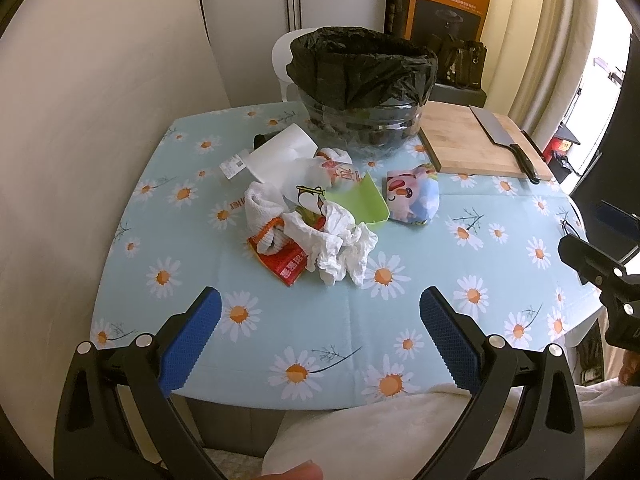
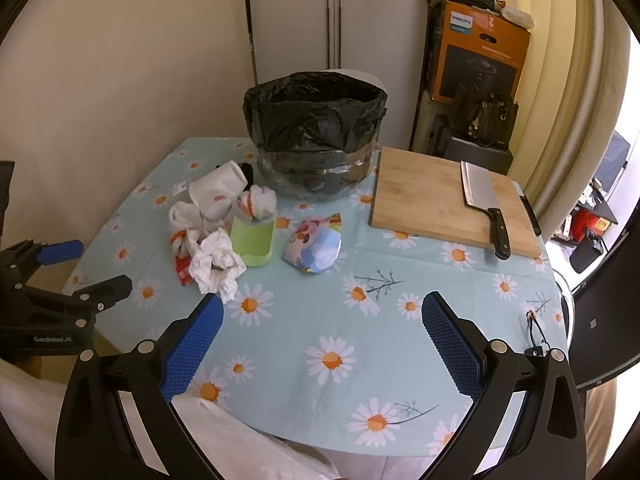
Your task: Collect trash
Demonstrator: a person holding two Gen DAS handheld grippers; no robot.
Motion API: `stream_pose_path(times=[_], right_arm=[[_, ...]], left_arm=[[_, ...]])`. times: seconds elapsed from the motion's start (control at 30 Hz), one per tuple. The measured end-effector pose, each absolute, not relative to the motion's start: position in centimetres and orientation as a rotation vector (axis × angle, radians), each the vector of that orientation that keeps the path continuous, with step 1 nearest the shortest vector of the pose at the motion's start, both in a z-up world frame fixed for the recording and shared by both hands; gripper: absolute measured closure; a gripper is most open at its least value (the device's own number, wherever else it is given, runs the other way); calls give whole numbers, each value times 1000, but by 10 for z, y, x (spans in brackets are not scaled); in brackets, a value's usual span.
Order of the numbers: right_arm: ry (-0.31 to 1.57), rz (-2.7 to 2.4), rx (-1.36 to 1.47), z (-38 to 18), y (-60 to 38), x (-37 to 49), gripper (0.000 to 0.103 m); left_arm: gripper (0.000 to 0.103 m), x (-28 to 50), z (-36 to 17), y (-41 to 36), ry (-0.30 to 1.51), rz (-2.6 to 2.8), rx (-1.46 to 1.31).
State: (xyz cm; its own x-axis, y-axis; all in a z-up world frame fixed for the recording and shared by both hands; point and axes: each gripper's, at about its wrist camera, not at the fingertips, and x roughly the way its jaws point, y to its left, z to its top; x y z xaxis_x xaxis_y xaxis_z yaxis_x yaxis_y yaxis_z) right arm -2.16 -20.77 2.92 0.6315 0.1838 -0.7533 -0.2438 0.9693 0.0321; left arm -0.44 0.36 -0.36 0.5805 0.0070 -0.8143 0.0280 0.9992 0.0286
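Observation:
A bin lined with a black bag (image 1: 362,80) (image 2: 316,120) stands at the back of the daisy-print table (image 1: 280,320) (image 2: 360,340). In front of it lies a heap of trash: crumpled white tissue (image 1: 344,248) (image 2: 216,264), a red wrapper (image 1: 284,266), a green plastic tub (image 1: 362,202) (image 2: 254,240), a white cup (image 1: 280,152) (image 2: 220,184) and a cartoon snack bag (image 1: 412,196) (image 2: 314,246). My left gripper (image 1: 320,316) hovers open over the near table edge, short of the heap. Over the table's near right part, my right gripper (image 2: 322,320) is open too and holds nothing.
A wooden cutting board (image 1: 476,144) (image 2: 432,204) with a cleaver (image 1: 506,146) (image 2: 482,200) lies at the back right. An orange carton (image 2: 480,56) and a dark bag (image 2: 486,118) stand behind it. Eyeglasses (image 2: 534,330) rest near the right table edge. A white cloth (image 1: 400,432) covers the lap below.

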Motion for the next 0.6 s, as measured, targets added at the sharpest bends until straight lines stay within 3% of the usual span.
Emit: stream_pose_path(times=[0.6], right_arm=[[850,245,-90,31,-205,-23,8]], left_arm=[[6,-5,-4,4,952,-16,40]])
